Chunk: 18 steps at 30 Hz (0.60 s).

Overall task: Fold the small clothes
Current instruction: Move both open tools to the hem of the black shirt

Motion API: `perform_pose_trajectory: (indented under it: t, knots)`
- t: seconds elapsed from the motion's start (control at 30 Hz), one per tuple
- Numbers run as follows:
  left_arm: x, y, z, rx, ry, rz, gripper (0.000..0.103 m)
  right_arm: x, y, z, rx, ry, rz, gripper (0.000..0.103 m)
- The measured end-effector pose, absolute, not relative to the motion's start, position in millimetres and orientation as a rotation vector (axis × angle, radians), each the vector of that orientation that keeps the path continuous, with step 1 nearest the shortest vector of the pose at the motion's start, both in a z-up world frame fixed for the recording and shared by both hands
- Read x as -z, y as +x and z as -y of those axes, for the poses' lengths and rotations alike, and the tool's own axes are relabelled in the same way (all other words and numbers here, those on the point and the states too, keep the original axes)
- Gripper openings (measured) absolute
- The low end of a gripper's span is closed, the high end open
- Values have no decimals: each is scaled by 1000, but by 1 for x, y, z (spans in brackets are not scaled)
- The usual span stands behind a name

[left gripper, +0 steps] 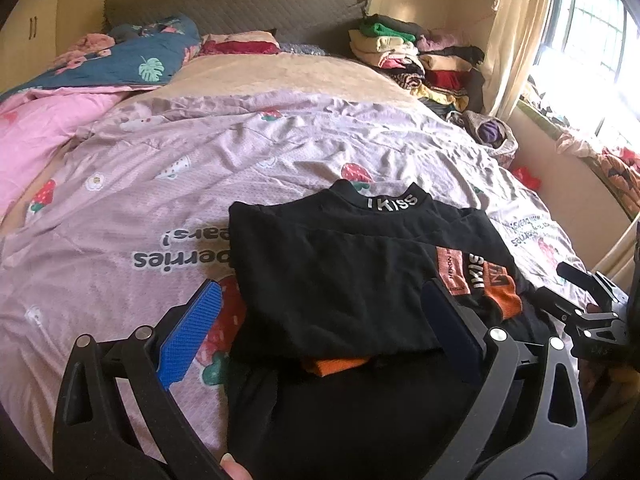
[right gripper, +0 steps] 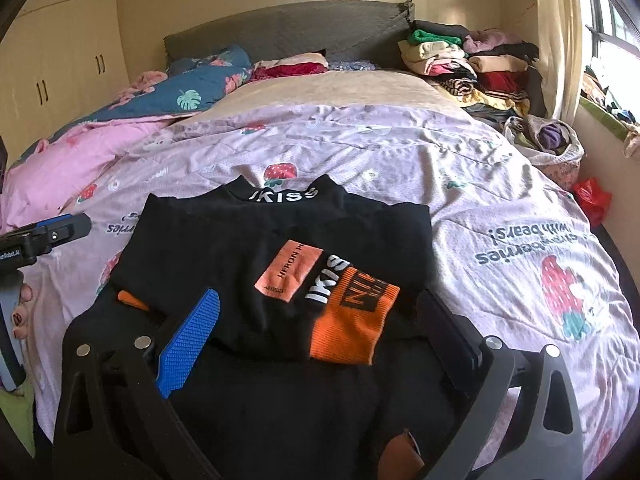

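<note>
A: left gripper [left gripper: 320, 332]?
B: jaws wide, released — angled down over the black sweater [left gripper: 344, 264], folded on the bed [left gripper: 140, 184].
A: right gripper [right gripper: 320, 336]?
B: same — spread, holding nothing.

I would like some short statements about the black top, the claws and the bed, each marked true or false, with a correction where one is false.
1. The black top lies on a lilac strawberry-print cover. True.
2. The left claw is shut on the top. False: its jaws stand wide open on either side of the top, and the pads do not press on it.
3. The collar of the top reads IKISS. True.
4. The pile of folded clothes sits at the foot of the bed. False: it sits by the headboard, on the window side.
5. The right claw holds an orange cuff. False: it is open and holds nothing.
</note>
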<state>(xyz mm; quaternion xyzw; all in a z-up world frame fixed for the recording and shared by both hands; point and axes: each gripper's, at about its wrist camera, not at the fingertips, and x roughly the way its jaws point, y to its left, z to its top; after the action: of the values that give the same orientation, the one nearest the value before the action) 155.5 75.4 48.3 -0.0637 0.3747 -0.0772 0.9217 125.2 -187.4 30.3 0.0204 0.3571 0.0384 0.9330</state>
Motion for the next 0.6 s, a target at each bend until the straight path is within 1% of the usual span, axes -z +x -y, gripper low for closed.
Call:
perform_pose_trajectory:
  t: [0.3,0.6]
  knots:
    - [-63,136,-83,153,-161,-732,93,-37,101,197,-55,64,-714,98]
    - [-58,109,-85,146,-172,-733,93,-35,77,209,-31,75,-722,98]
